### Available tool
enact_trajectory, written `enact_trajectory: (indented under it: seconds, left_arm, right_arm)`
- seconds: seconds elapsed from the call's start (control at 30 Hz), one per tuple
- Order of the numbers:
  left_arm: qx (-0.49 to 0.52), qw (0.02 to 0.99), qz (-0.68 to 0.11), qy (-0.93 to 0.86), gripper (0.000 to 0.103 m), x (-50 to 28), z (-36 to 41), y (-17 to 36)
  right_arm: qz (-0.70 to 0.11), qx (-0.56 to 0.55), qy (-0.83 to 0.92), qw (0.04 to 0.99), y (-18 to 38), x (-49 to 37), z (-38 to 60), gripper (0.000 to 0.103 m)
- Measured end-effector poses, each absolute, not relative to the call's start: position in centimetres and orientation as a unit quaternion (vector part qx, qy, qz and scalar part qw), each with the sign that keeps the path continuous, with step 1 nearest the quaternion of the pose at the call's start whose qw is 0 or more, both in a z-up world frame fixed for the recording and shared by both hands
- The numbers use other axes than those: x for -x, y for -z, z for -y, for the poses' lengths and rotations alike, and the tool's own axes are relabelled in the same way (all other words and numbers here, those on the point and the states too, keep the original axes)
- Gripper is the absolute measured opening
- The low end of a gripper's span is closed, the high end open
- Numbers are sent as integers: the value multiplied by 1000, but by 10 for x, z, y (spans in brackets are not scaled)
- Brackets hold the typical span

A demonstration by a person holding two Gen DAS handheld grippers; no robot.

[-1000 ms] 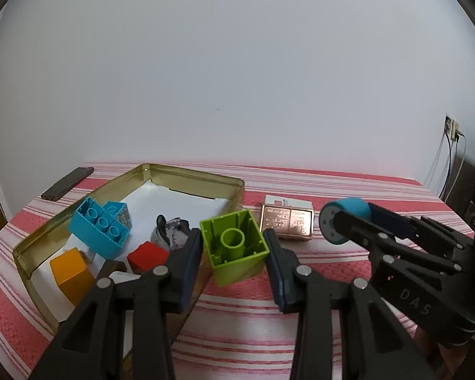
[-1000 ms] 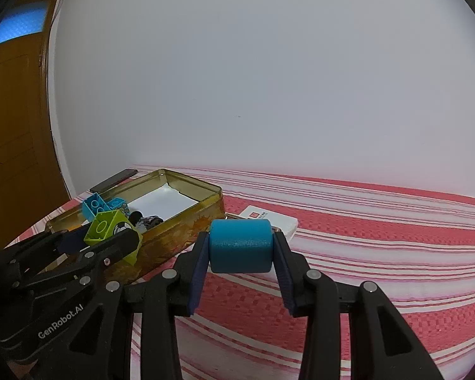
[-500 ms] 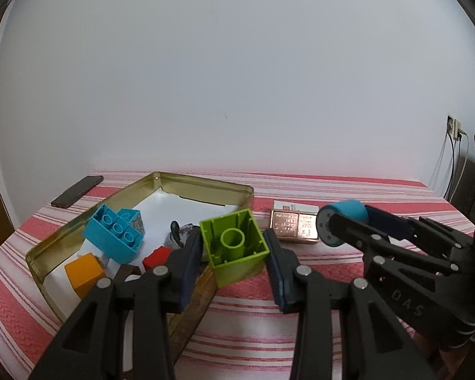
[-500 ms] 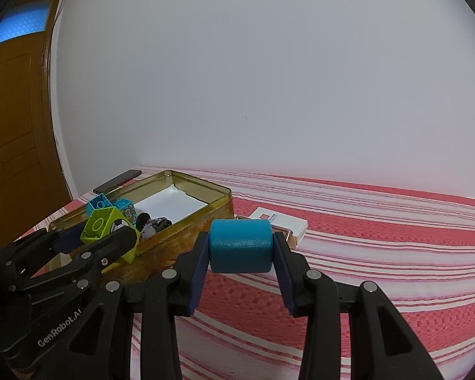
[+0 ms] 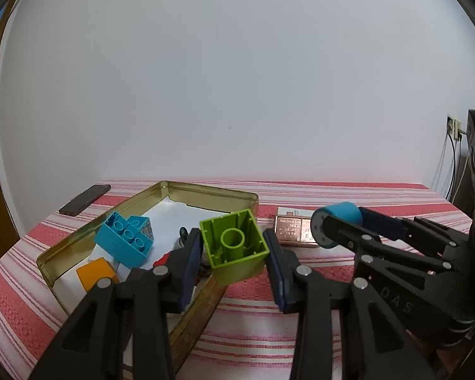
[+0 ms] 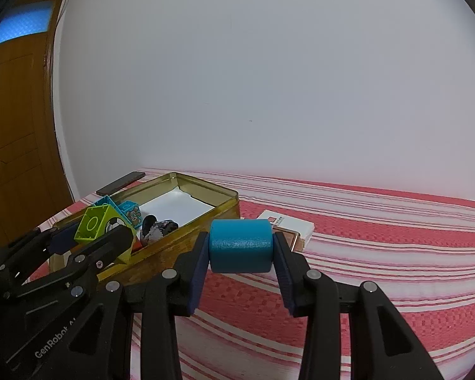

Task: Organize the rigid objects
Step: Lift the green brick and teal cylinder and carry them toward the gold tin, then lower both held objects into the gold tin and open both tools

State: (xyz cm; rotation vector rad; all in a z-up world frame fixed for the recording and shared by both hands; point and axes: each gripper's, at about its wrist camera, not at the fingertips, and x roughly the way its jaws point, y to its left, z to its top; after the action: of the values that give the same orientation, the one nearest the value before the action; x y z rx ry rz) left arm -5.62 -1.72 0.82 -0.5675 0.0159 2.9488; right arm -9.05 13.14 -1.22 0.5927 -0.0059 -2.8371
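Observation:
My left gripper (image 5: 234, 255) is shut on a green hollow brick (image 5: 234, 247), held in the air over the near right corner of a gold tin (image 5: 212, 191). Inside the tin lie a blue studded brick (image 5: 125, 242), an orange block (image 5: 95, 274), a red piece (image 5: 163, 258) and a dark grey-and-white thing (image 6: 156, 229). My right gripper (image 6: 240, 248) is shut on a teal cylinder (image 6: 241, 245), raised above the striped cloth just right of the tin. In the right wrist view the left gripper (image 6: 91, 237) with its green brick (image 6: 93, 226) shows at the left.
A copper-and-white flat box (image 5: 296, 232) lies on the red-striped cloth (image 6: 380, 237) right of the tin. A dark phone (image 5: 85, 199) rests at the far left edge. A wooden door (image 6: 15, 133) stands left; cables and a socket (image 5: 454, 128) are at the right wall.
In the left wrist view the tin and table have slid lower and further off, as the left gripper tilted slightly up. Both grips are unchanged.

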Motion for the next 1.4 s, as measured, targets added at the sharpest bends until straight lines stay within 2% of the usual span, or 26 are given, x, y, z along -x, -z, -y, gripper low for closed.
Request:
enact_trajectory:
  seconds: [0.6, 1.0, 1.4]
  left_arm:
    - [183, 66, 1, -981, 38, 42, 32, -10]
    - [220, 10, 13, -975, 38, 60, 93, -12]
    - [245, -21, -2, -969, 38, 76, 121, -5]
  right_arm:
    - [-5, -200, 969, 143, 10, 86, -115, 42]
    - [-4, -226, 953, 200, 9, 110, -74, 42]
    - [-29, -244, 937, 250, 5, 139, -19, 42]
